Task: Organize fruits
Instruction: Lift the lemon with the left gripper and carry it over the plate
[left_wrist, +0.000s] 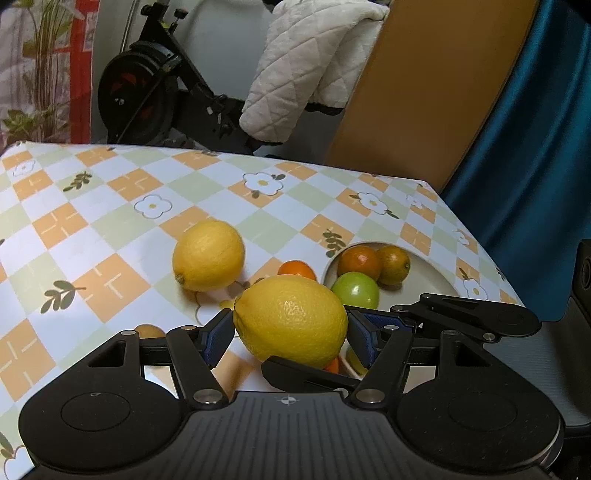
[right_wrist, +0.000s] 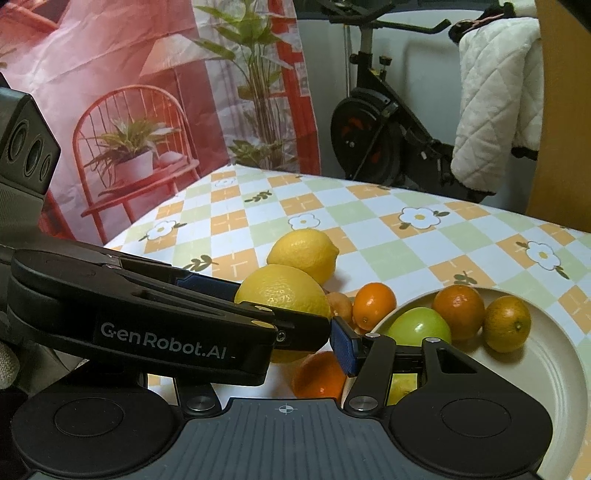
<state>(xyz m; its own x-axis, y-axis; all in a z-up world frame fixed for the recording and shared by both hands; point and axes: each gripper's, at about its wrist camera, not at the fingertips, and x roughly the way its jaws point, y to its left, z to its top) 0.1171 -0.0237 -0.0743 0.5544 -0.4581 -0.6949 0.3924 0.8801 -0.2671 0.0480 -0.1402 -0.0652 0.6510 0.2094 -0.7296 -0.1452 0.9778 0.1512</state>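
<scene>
Two lemons are showing: one lemon (left_wrist: 290, 320) is sitting between blue fingers, and the other lemon (left_wrist: 208, 255) is lying on the counter (left_wrist: 110, 221). One green apple (right_wrist: 421, 326) and two dark oranges, one orange (right_wrist: 458, 311) beside another orange (right_wrist: 506, 323), are lying in one plate (right_wrist: 554, 369). At least two small orange fruits, one (right_wrist: 373, 305) and a second (right_wrist: 319, 374), are lying outside it; more may be hiding behind them.

Both my wrist views: soft, even indoor light, moderately bright. Fruit cast faint, diffuse shadows on the worktop (left_wrist: 110, 229). Small glare spot on the green apple (right_wrist: 421, 326). Fisheye bending curves the edges; far background slightly soft, corners dim.
</scene>
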